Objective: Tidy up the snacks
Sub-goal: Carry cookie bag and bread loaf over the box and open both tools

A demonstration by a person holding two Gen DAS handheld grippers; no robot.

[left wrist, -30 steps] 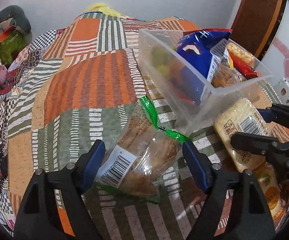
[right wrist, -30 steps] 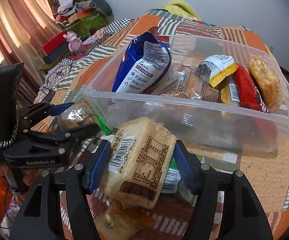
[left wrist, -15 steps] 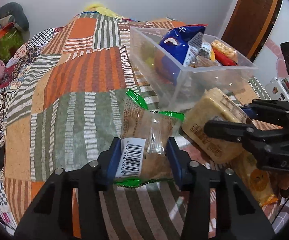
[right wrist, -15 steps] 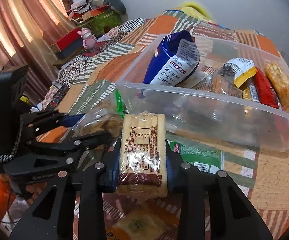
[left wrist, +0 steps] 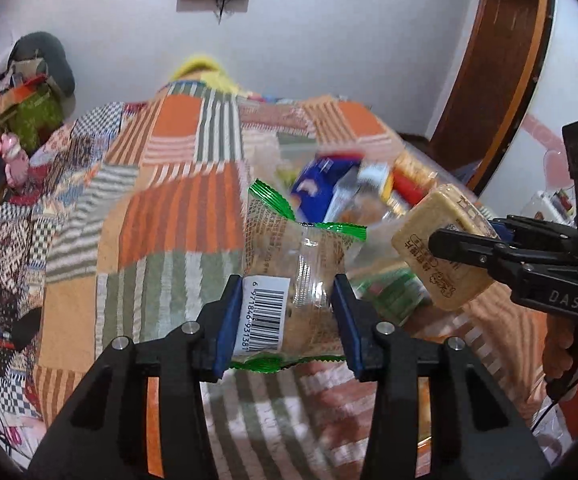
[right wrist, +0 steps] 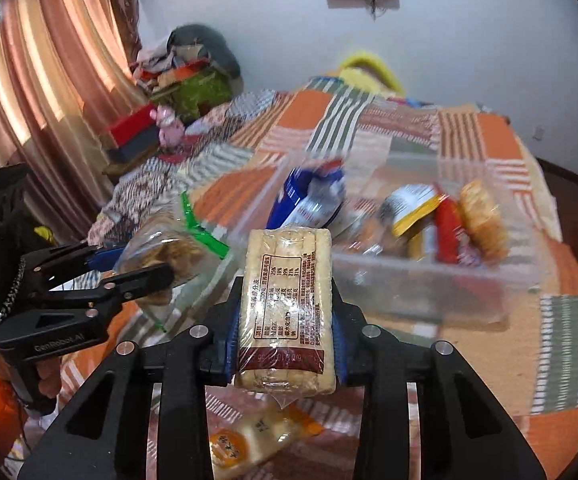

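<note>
My left gripper (left wrist: 287, 314) pinches a soft, crinkly cookie bag (left wrist: 293, 272) low center; my right gripper (right wrist: 285, 340) clamps a light, brittle wafer pack (right wrist: 287, 304) mid-body.

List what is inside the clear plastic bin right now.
Inside the clear plastic bin: a blue bag, a yellow-and-white packet, a red packet and a rice cracker pack. Motion blur and overlapping packets hide whatever lies beneath them.
</note>
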